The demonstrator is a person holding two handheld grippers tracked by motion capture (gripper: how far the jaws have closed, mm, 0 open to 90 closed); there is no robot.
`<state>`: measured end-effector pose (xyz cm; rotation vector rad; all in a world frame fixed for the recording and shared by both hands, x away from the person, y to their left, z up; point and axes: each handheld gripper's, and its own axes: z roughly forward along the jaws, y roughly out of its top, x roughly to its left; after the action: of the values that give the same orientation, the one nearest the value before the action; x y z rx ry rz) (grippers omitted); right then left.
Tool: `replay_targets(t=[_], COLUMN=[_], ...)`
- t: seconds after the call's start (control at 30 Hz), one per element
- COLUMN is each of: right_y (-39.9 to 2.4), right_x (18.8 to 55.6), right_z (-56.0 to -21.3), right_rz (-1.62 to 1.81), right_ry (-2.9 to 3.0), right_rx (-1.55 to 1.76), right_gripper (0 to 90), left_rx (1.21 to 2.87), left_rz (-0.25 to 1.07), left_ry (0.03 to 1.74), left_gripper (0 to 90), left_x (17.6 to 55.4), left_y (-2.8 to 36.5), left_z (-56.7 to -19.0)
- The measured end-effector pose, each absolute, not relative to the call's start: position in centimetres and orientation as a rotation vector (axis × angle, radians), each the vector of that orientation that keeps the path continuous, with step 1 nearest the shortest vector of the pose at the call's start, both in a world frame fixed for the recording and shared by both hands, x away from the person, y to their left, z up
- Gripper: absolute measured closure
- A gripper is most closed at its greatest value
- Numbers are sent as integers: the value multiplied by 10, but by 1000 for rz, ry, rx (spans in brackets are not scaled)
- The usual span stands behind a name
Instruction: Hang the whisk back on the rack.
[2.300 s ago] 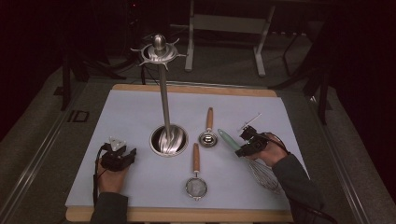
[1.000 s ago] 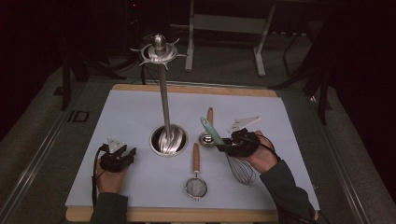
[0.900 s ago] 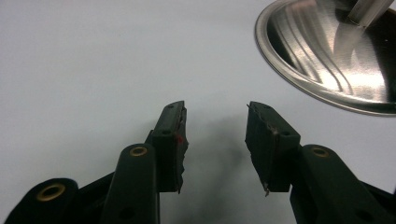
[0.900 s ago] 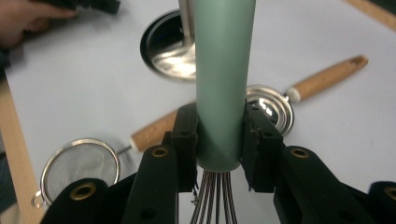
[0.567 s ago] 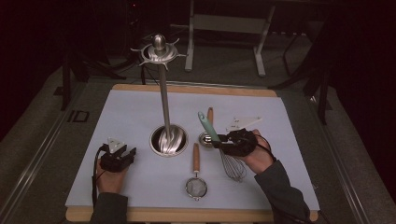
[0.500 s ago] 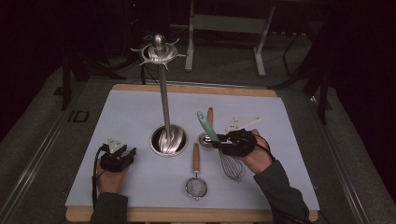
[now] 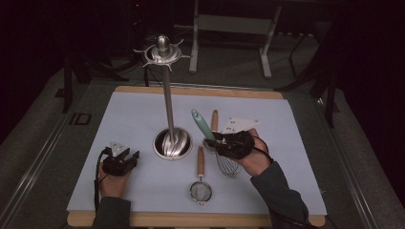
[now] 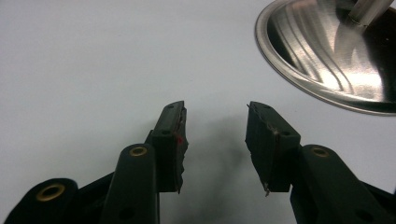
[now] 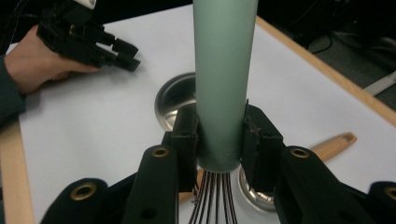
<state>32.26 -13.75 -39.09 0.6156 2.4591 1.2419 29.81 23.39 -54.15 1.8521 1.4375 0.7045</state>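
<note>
Green-handled whisk point(image 9: 224, 84) between right gripper point(image 9: 220, 135) fingers point(image 9: 186, 140)

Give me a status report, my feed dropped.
Right gripper shut on whisk handle, wires hanging down. Left gripper open, resting on mat. Stand beside whisk; strainer lying below.

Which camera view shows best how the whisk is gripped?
The right gripper view: both jaws press on the whisk just above its wires. The high view shows the whisk small, partly behind the hand.
</note>
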Motion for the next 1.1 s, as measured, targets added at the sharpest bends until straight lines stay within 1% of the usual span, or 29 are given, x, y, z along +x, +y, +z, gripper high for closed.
replay_targets(t=[0.7, 1.1], right_y=[-120, -112], right_x=[316, 312], right_z=[-373, -353], right_rz=[1316, 1374], right_ry=[2346, 2289], right_rx=[599, 576], right_gripper=[694, 694], left_rx=[1851, 1851], left_rz=[707, 707], left_ry=[1439, 1439], left_gripper=[580, 580], left_x=[298, 298], left_y=[234, 234], left_z=[-542, -542])
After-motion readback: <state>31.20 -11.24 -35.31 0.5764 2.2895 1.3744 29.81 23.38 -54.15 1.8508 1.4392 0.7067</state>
